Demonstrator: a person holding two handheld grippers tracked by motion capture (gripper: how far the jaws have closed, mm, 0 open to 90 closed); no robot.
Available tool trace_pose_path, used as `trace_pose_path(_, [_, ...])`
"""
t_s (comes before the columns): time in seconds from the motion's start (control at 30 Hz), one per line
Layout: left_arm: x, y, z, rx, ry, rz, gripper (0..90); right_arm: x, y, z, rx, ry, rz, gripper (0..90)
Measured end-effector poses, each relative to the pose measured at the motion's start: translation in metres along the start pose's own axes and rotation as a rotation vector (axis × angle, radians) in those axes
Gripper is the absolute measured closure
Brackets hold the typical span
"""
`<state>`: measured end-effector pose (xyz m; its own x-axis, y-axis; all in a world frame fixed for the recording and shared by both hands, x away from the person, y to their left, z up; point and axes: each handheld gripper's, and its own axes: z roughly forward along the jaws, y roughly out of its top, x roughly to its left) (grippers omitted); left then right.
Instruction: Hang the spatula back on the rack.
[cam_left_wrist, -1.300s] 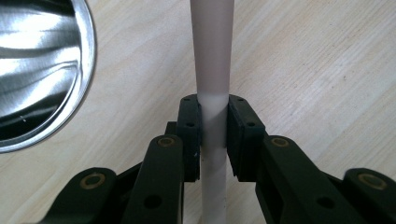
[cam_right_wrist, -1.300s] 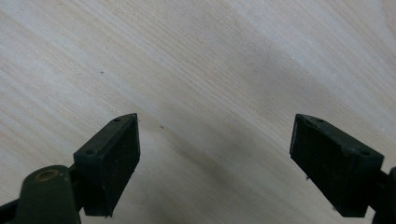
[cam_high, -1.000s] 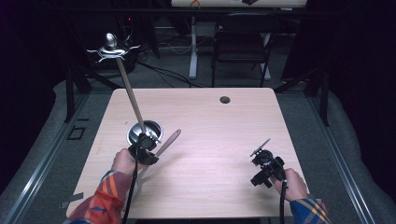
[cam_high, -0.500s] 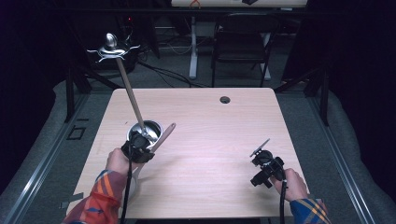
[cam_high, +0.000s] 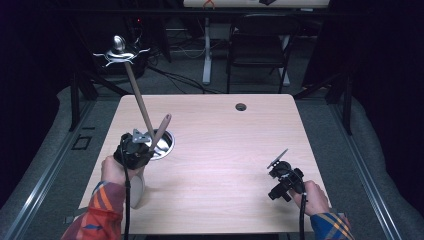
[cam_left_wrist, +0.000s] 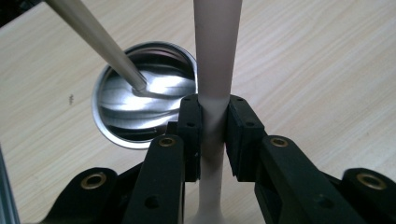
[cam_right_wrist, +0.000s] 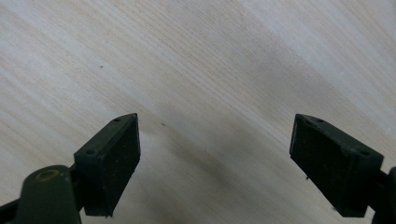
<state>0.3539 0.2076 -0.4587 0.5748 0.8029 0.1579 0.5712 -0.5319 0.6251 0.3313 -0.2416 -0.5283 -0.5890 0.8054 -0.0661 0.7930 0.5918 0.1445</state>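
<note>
Clearly the left claw (cam_high: 134, 151) is clamped on the handle of a beige spatula (cam_high: 161, 131), just beside the steel cup (cam_high: 167, 145) at the left part of the counter (cam_high: 225, 150). I judge the grip sits low on the handle so the tool can be steered into or out of the cup. Its long axis leans over the cup, the free end pointing up and away from the person. A long wooden tool (cam_high: 138, 102) already stands inside the cup and leans the other way. Well apart from the cup, the right claw (cam_high: 280, 167) waits with jaws apart, holding nothing, probably to stay out of the way.
</note>
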Motion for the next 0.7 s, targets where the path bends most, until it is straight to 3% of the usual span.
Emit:
trace_pose_path(0.4, [0.013, -0.002, -0.025, -0.158, 0.046, -0.034, 77.1, -0.001, 0.0, 0.0, 0.007, -0.001, -0.004, 15.7])
trace_pose_path(0.7, [0.024, -0.004, -0.037, -0.222, 0.052, -0.077, 77.1, 0.0, 0.0, 0.001, -0.004, -0.012, -0.007, 15.7])
